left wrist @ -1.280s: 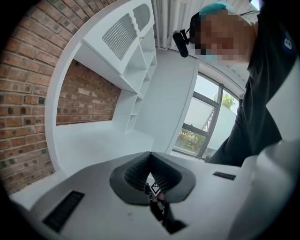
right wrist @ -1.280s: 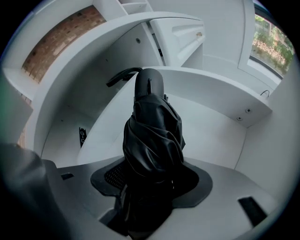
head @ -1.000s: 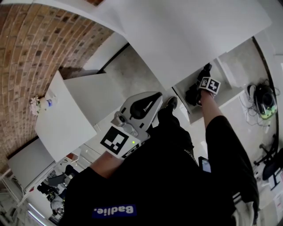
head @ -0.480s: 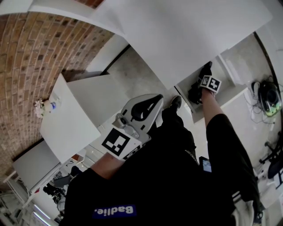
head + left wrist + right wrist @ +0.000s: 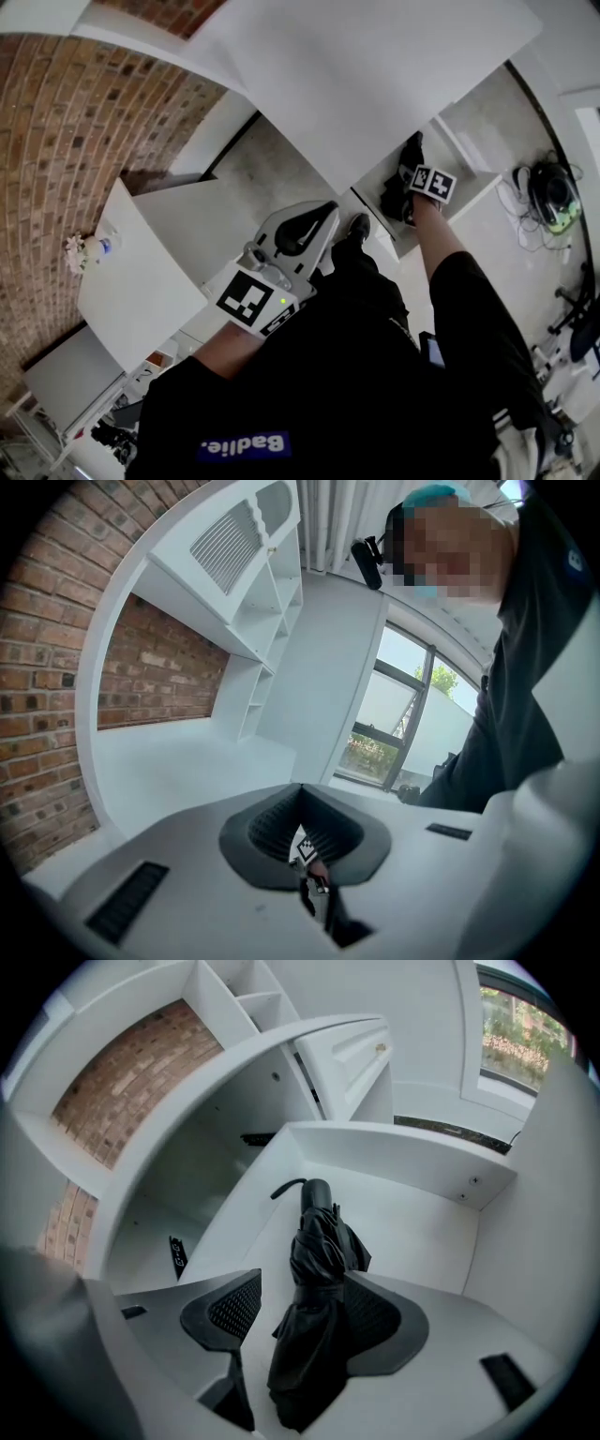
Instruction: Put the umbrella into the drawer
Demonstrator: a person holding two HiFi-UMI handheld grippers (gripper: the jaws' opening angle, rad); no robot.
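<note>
1. The desk (image 5: 375,75) top overhangs the back half of the open drawer (image 5: 403,1157), so the only way in and out is the front part, from above.
2. The umbrella (image 5: 314,1307) is folded up, black, and already inside the drawer walls. Its handle end points at the far wall. It looks to be down on the drawer floor, but I can't say for sure it's touching.
3. The right gripper (image 5: 302,1283) is reaching down into the drawer with its jaws apart. The umbrella sits between them, leaning on one pad with a clear gap to the other, so I'd call this the let-go step.
4. Next move, my guess: lift the gripper straight up without dragging the fabric along on that touching pad, and stay clear of the side walls.
5. The left gripper (image 5: 302,803) has its jaws closed on nothing. It's held up by the chest, well away from the drawer.
6. Other stuff: a brick wall (image 5: 75,122) on the left and cables (image 5: 544,202) on the floor to the right, neither in the way.
</note>
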